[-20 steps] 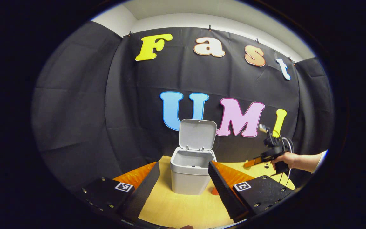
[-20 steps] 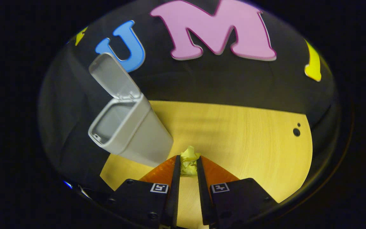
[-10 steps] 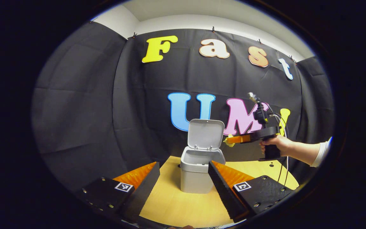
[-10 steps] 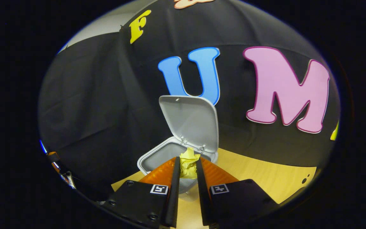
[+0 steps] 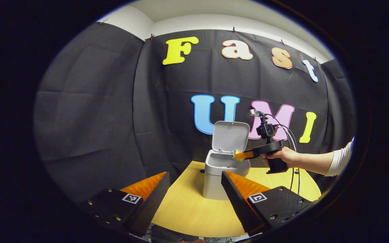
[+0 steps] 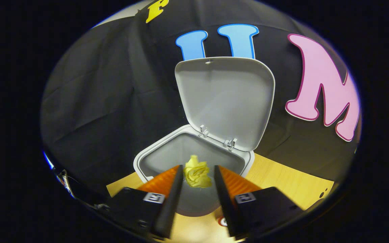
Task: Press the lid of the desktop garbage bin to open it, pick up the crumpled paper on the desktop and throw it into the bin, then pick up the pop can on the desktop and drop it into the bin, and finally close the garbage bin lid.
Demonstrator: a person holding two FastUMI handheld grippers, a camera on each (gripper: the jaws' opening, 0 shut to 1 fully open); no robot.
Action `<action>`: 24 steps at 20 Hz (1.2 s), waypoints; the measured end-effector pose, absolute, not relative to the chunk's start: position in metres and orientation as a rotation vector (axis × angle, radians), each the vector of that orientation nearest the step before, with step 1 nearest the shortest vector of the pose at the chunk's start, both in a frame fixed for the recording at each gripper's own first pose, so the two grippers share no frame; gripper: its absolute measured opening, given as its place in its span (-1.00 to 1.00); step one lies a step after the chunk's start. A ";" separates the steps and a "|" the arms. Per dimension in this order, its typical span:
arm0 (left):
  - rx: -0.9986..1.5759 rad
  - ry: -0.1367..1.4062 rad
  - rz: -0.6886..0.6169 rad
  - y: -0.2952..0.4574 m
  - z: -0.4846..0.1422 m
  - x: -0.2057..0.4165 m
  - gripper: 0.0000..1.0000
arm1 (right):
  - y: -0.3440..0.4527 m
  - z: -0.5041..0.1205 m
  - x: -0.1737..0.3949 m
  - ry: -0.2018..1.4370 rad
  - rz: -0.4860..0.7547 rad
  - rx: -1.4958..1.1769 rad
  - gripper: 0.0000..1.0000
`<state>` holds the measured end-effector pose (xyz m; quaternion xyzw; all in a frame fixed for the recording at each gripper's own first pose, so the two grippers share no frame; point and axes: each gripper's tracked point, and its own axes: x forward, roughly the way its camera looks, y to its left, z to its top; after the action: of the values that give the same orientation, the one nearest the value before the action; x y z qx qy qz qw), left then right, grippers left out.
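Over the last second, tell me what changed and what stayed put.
The right gripper carried the crumpled paper up from the tabletop to above the open bin. Its fingers have spread and gaps show beside the paper, so it looks released. The lid stayed upright and open, and the left gripper stayed open, hanging back.

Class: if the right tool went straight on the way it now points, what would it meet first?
Probably the open bin: the right tool points into its mouth, with the crumpled paper between its spread fingers. Depth is unclear.
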<state>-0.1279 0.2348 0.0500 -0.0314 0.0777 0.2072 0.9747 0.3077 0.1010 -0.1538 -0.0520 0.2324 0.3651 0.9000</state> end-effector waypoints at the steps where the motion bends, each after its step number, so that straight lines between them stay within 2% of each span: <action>1: -0.071 0.158 0.417 0.234 0.050 -0.126 0.97 | 0.101 -0.155 0.308 0.481 0.757 -0.108 0.63; 2: -0.076 0.158 0.412 0.232 0.049 -0.123 0.97 | 0.100 -0.153 0.307 0.477 0.760 -0.105 0.99; 14: -0.107 0.184 0.224 0.170 0.010 -0.050 0.98 | 0.016 -0.104 0.290 0.409 0.730 -0.022 0.94; 24: -0.097 0.262 -0.006 0.079 -0.066 0.023 0.98 | -0.133 -0.053 0.247 0.300 0.578 -0.020 0.94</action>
<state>0.0233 0.0785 -0.0656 -0.0483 0.1306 -0.0031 0.9903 0.2470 -0.1333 -0.0535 -0.0101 0.1476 0.2837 0.9474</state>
